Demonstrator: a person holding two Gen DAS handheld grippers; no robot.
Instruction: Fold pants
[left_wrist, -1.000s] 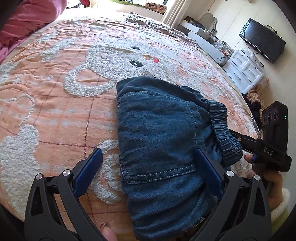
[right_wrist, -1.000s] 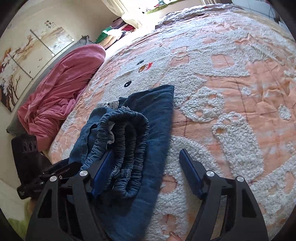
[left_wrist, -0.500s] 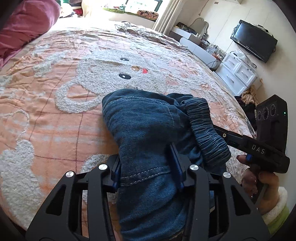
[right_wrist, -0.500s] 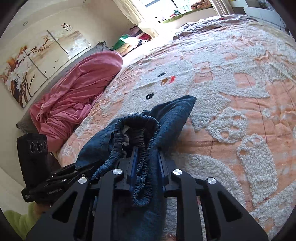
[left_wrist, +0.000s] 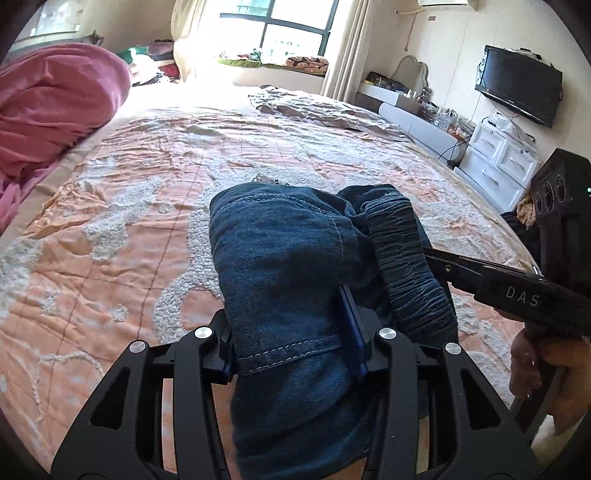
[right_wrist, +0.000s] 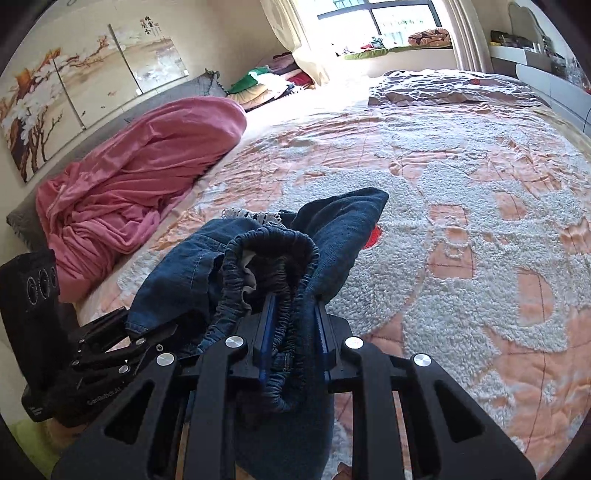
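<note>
Dark blue denim pants (left_wrist: 291, 266), one pair, bunched and lifted above the peach bedspread (left_wrist: 122, 229). Two grippers in play: left gripper (left_wrist: 291, 354) clenched on the pocket-seam fold; right gripper (right_wrist: 293, 332) clenched on the elastic waistband (right_wrist: 273, 243). One pink blanket (right_wrist: 147, 166) heaped at bed edge. One wall television (left_wrist: 519, 86). One hand (left_wrist: 543, 365) visible on right handle.

The pants (left_wrist: 288, 266) are dyed dark denim blue, with pale stitching. The bedspread (left_wrist: 122, 229) is coloured peach, crossed by thin red lines and patterned with fluffy white shapes. A pink blanket (right_wrist: 140, 173) is seen at ten o'clock. Each hand-held gripper, left (left_wrist: 291, 354) and right (right_wrist: 291, 332), is made black with blue pads.
</note>
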